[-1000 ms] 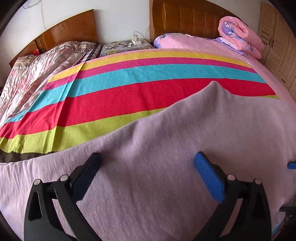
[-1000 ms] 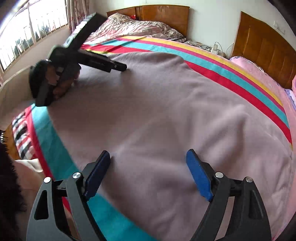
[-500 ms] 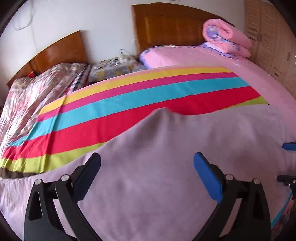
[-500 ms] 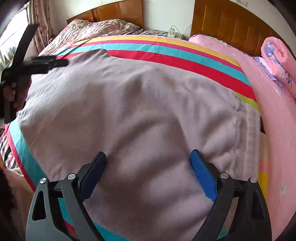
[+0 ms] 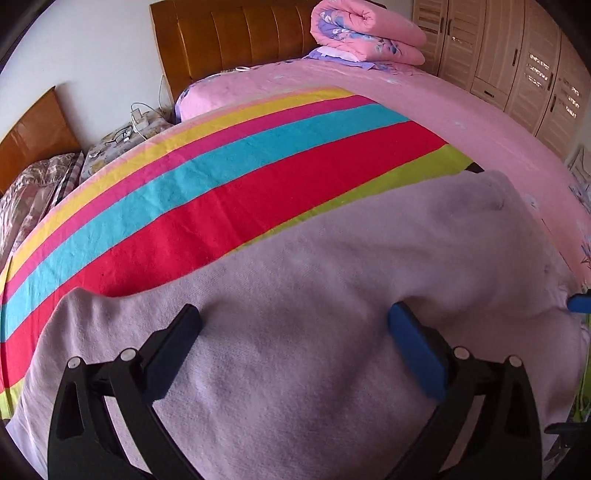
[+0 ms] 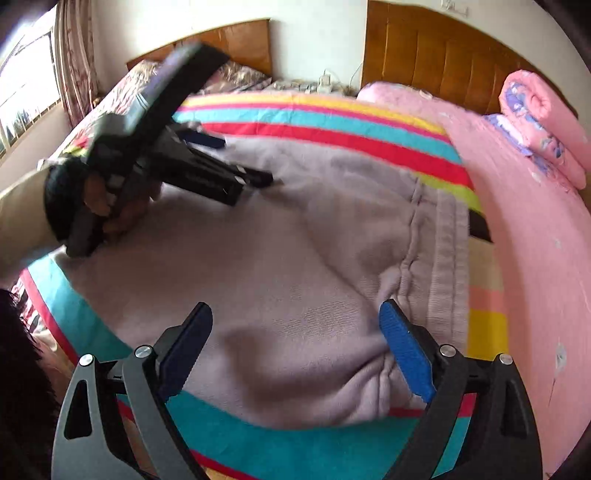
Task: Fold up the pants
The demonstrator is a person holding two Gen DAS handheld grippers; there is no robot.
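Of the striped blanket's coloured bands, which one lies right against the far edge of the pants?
The lime-green band: it borders the lilac pants, with the broad red band just beyond it.

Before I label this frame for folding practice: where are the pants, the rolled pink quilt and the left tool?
pants [image 6: 295,258]: right wrist view, middle of the fabric.
rolled pink quilt [image 5: 369,33]: left wrist view, its top roll.
left tool [image 5: 295,325]: left wrist view, midway between its fingertips.

Matt, fuzzy fleece cloth for the pale lilac pants [image 6: 280,258] beneath both claws. Soft woven cloth on the striped blanket [image 5: 229,184] beyond. Glossy varnished wood on the headboard [image 5: 236,40] far ahead. Matt black plastic claw frames.
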